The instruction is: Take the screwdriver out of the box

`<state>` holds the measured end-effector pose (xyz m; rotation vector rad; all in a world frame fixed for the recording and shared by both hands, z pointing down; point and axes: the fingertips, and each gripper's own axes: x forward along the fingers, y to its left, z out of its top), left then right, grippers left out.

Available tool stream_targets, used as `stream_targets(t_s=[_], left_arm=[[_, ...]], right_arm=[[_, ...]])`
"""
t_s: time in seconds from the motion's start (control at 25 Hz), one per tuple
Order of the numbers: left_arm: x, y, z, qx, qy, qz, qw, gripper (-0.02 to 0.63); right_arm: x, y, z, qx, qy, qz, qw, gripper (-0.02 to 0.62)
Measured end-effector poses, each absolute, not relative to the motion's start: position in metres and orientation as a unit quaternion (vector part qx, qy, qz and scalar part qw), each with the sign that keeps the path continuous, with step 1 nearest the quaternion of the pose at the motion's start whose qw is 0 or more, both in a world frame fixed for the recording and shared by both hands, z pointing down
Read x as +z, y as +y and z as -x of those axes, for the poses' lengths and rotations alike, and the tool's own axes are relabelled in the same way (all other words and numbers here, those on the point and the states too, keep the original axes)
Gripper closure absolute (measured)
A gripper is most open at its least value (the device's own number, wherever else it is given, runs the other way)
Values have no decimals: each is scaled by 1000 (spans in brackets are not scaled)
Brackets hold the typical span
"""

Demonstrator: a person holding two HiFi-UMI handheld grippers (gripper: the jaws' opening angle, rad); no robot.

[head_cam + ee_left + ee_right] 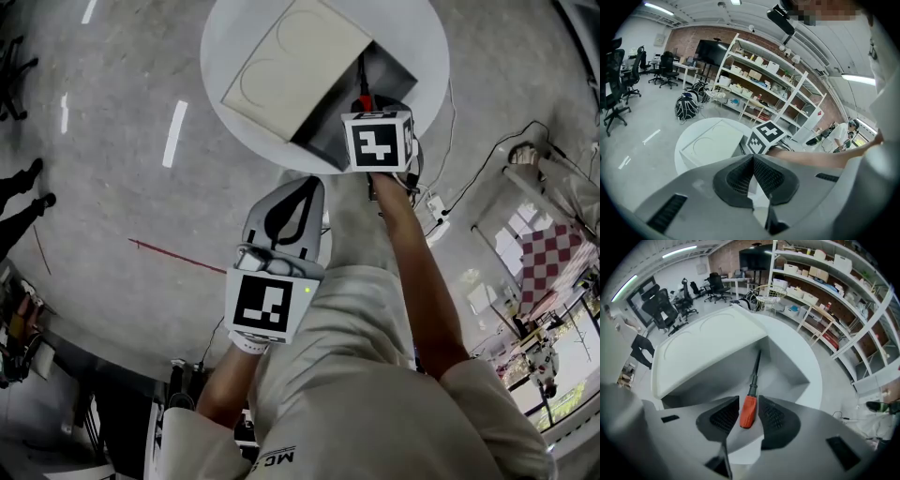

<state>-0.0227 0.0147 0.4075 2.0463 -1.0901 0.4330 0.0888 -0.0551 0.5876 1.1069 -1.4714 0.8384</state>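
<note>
A white box (pixel 295 66) with its lid (pixel 708 345) raised lies on the round white table (pixel 422 37). The screwdriver (pixel 748 411) has an orange handle and a black shaft that points down into the box's grey inside (pixel 787 366). My right gripper (pixel 749 414) is shut on the handle at the box's near edge. From the head view only a bit of the orange handle (pixel 364 97) shows beyond that gripper's marker cube (pixel 378 141). My left gripper (pixel 300 187) hangs off the table near the person's body, shut with nothing held (pixel 753 159).
The table's rim (pixel 820 380) curves round the box. A power strip and cables (pixel 436 208) lie on the floor at the right. Shelves (pixel 764 89) and office chairs (pixel 618 89) stand farther off. The box (pixel 715 143) fills much of the tabletop.
</note>
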Motion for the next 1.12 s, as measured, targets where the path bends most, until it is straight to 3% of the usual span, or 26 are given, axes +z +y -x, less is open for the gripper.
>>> stream_targets(t_s=[0.6,1.12], left_arm=[[406,22,34,162,-441,-794,386,600],[396,27,30,166,-433,-805,369,600]], right_arm=[[613,-55,-93,342,-572,-461,586,431],[597,-51,-89,378,-590,-461,544,443]])
